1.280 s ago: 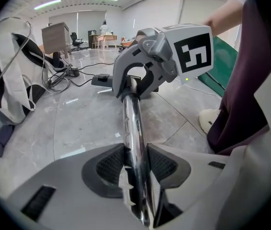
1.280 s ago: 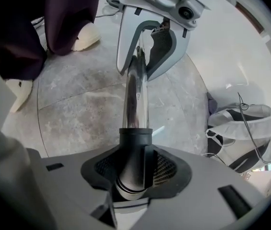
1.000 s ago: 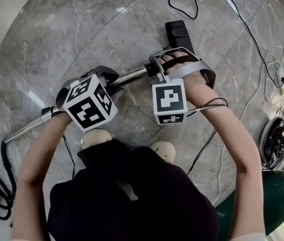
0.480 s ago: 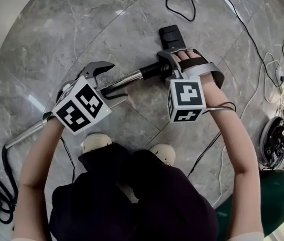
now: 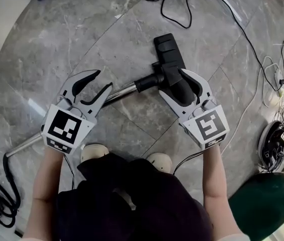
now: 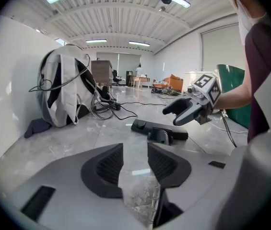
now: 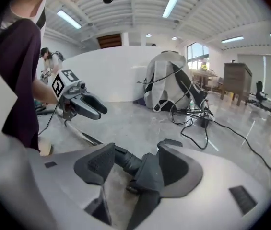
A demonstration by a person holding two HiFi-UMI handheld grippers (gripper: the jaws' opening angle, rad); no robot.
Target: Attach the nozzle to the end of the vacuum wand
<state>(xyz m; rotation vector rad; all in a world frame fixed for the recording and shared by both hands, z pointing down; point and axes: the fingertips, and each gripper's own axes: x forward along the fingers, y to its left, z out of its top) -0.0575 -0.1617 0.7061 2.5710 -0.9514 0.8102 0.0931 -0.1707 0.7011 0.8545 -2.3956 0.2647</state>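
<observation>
My left hand-held gripper (image 5: 103, 79) has just been narrowing its jaws, which stand part spread with only the floor (image 5: 81, 29) between them. My right hand-held gripper (image 5: 172, 81) has just been widening and gapes astride the neck of the nozzle (image 5: 168, 51) without pinching it. The nozzle lies on the floor, seemingly seated on the wand (image 5: 124, 90). I judge this the release; next I must lift clear without nudging the joint.

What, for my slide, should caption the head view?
Nozzle on vacuum wand; left gripper closing, right gripper opening, neither gripping.
</observation>
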